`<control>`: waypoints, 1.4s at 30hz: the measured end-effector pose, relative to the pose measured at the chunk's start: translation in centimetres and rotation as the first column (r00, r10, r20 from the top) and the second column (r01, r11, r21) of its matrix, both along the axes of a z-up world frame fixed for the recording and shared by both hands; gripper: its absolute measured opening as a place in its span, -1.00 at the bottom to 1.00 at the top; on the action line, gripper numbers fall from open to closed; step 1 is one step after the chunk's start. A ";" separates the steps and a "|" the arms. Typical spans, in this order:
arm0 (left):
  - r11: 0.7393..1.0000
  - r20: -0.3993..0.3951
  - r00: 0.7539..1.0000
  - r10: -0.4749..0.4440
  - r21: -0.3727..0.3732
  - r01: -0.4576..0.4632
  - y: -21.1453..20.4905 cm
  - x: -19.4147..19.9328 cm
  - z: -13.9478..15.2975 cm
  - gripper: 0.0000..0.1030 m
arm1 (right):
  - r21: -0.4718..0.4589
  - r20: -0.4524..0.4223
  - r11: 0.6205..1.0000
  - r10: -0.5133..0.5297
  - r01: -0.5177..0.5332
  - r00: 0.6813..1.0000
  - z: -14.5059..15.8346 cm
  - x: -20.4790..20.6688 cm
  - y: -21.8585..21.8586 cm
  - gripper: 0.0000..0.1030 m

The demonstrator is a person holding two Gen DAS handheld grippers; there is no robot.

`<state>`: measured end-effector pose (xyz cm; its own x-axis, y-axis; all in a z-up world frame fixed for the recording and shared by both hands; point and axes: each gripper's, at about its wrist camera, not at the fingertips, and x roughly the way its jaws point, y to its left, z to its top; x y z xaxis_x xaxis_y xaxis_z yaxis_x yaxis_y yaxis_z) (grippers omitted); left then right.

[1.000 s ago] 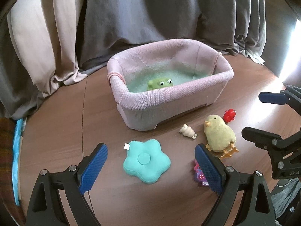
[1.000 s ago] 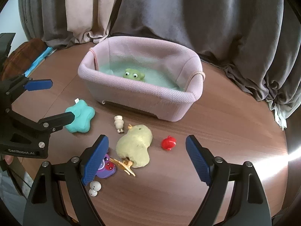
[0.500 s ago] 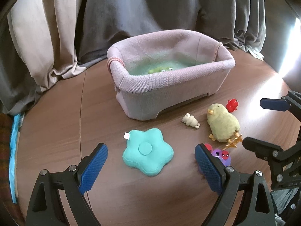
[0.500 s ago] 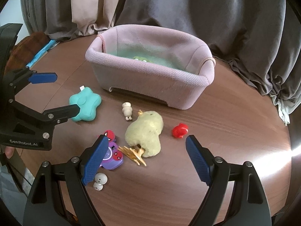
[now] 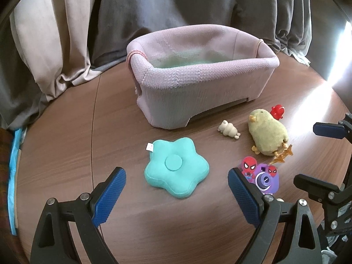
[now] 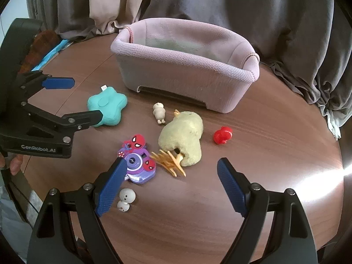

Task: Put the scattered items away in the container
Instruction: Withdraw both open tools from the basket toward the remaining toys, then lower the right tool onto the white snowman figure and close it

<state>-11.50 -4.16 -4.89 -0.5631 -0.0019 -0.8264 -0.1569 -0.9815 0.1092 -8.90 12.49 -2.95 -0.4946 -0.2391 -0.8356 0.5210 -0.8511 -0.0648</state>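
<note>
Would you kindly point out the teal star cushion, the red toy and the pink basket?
Teal star cushion (image 5: 176,167): left wrist view, its round centre patch.
Red toy (image 6: 222,135): right wrist view, its body.
Pink basket (image 5: 198,88): left wrist view, its near wall.

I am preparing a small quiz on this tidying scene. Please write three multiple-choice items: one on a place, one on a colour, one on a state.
1. Where does the star cushion lie?
A. inside the basket
B. on the table before the basket
C. on the chick

2. What colour is the small duck?
A. red
B. blue
C. white

3. How is the left gripper?
A. shut on the cushion
B. shut, empty
C. open, empty

Answers: 1 B, it rests on the table outside the pink basket. 2 A, it is plainly red. 3 C, its blue pads stand wide apart, touching nothing.
</note>
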 end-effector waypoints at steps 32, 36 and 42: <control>1.000 0.021 1.000 -0.012 0.026 0.012 -1.0 0.4 -1.7 0.79 | 0.037 0.046 0.999 0.019 -0.021 0.999 -3.4 4.1 -2.1 0.59; 1.000 0.022 1.000 -0.012 0.028 0.012 -1.1 0.7 -1.8 0.79 | 0.053 0.043 0.998 0.023 -0.025 0.999 -3.7 4.3 -2.4 0.57; 1.000 0.022 1.000 -0.011 0.028 0.011 -1.1 0.9 -1.8 0.79 | 0.064 0.055 0.998 0.011 -0.014 0.998 -4.3 4.2 -2.2 0.43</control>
<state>-10.62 -5.26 -6.69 -0.5444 0.0271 -0.8384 -0.1699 -0.9823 0.0786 -4.72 10.30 -7.26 -0.4452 -0.1901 -0.8750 0.5359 -0.8395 -0.0903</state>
